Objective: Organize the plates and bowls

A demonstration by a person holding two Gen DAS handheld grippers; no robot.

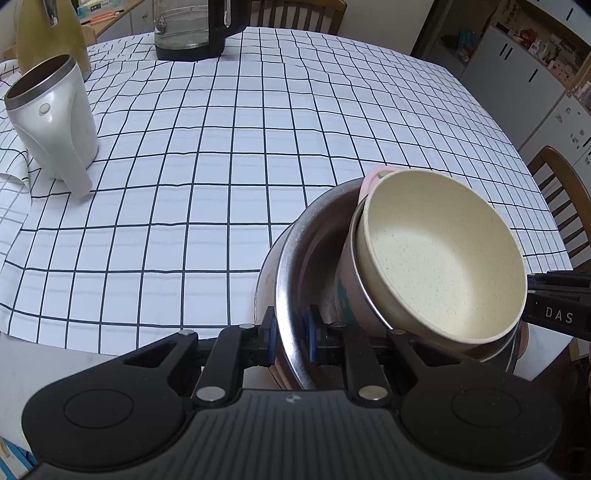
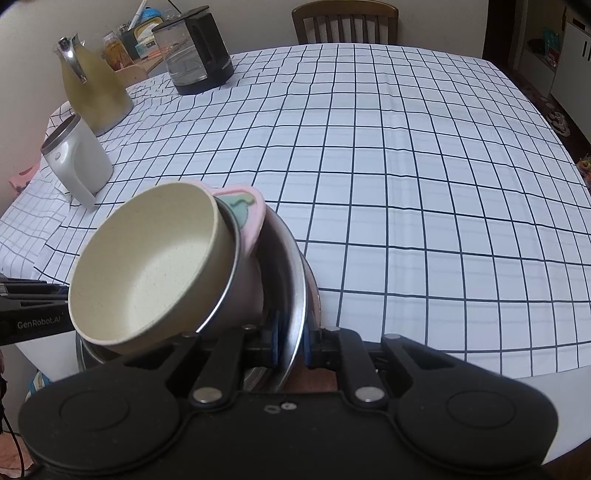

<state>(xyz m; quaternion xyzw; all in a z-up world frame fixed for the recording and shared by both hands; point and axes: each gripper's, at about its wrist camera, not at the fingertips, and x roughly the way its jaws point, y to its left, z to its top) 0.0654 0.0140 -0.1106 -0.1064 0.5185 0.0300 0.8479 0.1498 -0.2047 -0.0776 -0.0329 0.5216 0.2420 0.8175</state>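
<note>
Left claw (image 1: 290,338): I have it clenched on the rim of the steel basin (image 1: 295,273), one blue pad inside the wall and one outside, low centre of the left wrist view.
Right claw (image 2: 290,343): clamped on the opposite rim of the same basin (image 2: 295,280), bottom centre of the right wrist view.
Steel basin: held between both claws at the near edge of the bench (image 1: 221,155), with a pale plate rim (image 1: 264,280) showing under it.
Cream bowl (image 1: 439,254): tilted, nested in a pink steel-rimmed bowl (image 1: 347,273) that sits inside the basin; lower right of the left view, lower left of the right view (image 2: 147,269).
Pink bowl's handle (image 2: 243,210): sticks up behind the cream bowl.
White jug (image 1: 51,122): upright on the checked cloth, left of frame.
Yellow thermos (image 2: 92,88): behind the jug, upper left.
Electric kettle (image 2: 195,51): far edge, top of frame.
Wooden chair (image 2: 345,22): beyond the bench.
</note>
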